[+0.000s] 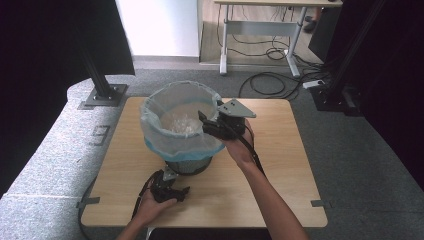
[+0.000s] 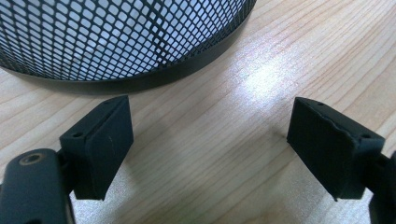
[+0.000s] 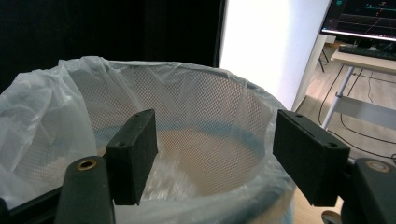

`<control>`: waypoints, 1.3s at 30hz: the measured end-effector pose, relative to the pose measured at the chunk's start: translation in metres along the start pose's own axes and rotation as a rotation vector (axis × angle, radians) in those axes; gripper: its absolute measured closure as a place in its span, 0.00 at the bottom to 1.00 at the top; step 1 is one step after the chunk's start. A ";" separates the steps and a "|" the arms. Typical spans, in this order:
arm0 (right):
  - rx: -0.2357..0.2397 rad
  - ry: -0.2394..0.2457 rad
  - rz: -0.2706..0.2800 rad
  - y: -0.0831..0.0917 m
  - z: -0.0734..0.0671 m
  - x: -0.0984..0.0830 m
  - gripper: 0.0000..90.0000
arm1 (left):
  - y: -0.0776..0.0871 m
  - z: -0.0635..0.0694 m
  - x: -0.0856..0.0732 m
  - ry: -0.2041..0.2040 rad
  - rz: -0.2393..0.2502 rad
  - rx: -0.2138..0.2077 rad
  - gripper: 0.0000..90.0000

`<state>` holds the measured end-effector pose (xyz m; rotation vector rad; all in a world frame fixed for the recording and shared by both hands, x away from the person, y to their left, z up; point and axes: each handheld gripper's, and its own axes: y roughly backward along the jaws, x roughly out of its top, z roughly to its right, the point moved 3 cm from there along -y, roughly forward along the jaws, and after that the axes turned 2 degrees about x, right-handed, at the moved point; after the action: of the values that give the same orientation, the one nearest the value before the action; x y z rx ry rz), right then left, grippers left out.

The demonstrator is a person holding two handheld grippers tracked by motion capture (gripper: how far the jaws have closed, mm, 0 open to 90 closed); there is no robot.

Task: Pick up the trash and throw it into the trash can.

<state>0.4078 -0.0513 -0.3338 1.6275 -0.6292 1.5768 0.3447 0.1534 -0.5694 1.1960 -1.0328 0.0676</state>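
Observation:
A black mesh waste bin (image 1: pixel 187 165) stands on the wooden table (image 1: pixel 280 170), lined with a pale blue-white plastic bag (image 1: pixel 155 132) folded over its rim. My right gripper (image 1: pixel 207 125) hovers at the bin's right rim, open, its jaws pointing into the lined inside (image 3: pixel 205 140). My left gripper (image 1: pixel 175 192) rests low near the table's front edge, just before the bin's base (image 2: pixel 140 79). It is open with bare wood between its jaws. Something clear and crinkled (image 1: pixel 182 124) lies at the bottom of the bag.
Black frame posts stand on base plates at the back left (image 1: pixel 102 95) and back right (image 1: pixel 335 97). A white desk (image 1: pixel 260 30) with loose cables under it stands beyond the table. Grey carpet surrounds the table.

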 end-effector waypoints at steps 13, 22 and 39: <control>-0.008 -0.009 0.042 0.041 0.021 -0.015 0.33 | 0.000 0.000 0.000 0.001 0.000 0.000 0.16; -0.048 -0.048 0.037 0.089 0.052 -0.050 0.33 | 0.000 0.000 0.000 0.002 0.001 -0.002 0.16; -0.165 -0.151 -0.121 0.116 0.101 -0.139 0.32 | 0.000 0.000 0.000 0.001 0.001 0.001 0.16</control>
<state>0.3612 -0.2213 -0.4423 1.6386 -0.7069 1.2898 0.3447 0.1534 -0.5694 1.1961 -1.0322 0.0698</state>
